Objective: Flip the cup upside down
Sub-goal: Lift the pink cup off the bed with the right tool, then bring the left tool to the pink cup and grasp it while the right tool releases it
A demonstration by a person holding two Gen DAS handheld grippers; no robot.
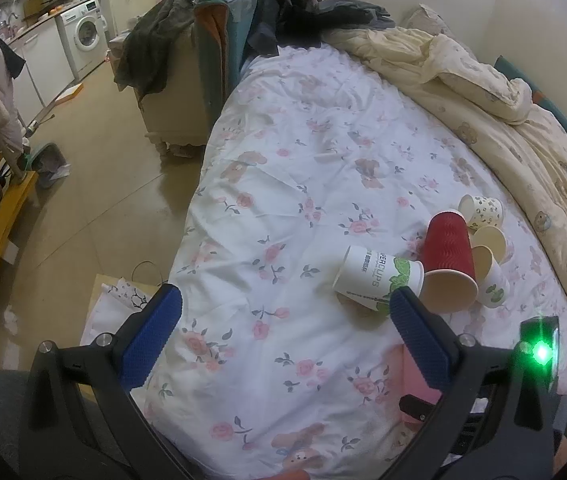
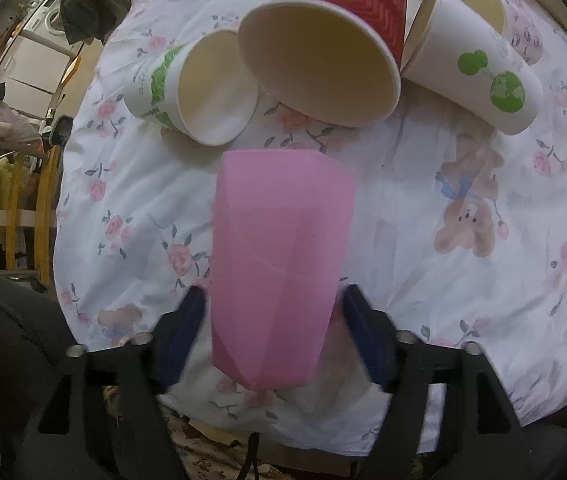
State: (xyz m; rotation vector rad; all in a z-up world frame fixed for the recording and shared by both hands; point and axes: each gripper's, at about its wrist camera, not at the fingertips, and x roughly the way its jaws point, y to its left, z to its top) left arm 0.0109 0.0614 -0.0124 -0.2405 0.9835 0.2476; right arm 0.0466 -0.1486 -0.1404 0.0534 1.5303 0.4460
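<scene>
A: Just in front of the red cup, on the bed, the pink cup fills the middle of the right wrist view, and the right claw has a finger on each side of it.

B: Gripped, would you say?

A: Close call. The left finger sits against the pink wall; on the right there's a blurred sliver I can't read, so whether it's clamped or only bracketing the cup, I cannot tell. The fingers themselves are smeared with blur.

B: And which way up is the pink one?

A: Its faceted body narrows toward the camera and the wide end points at the red cup. Rim or base at that far end, I can't say.

B: What's around the red cup?

A: It lies on its side, mouth toward us. Touching its left flank is a white cup with green print, also on its side. On its right leans a white cup with a green globe, and behind that one a cream cup.

B: Over to the left wrist camera.

A: The left claw is spread wide with nothing between its blue pads, hanging above the floral sheet near the red cup. Beyond the red cup a small spotted cup lies on its side.
</scene>
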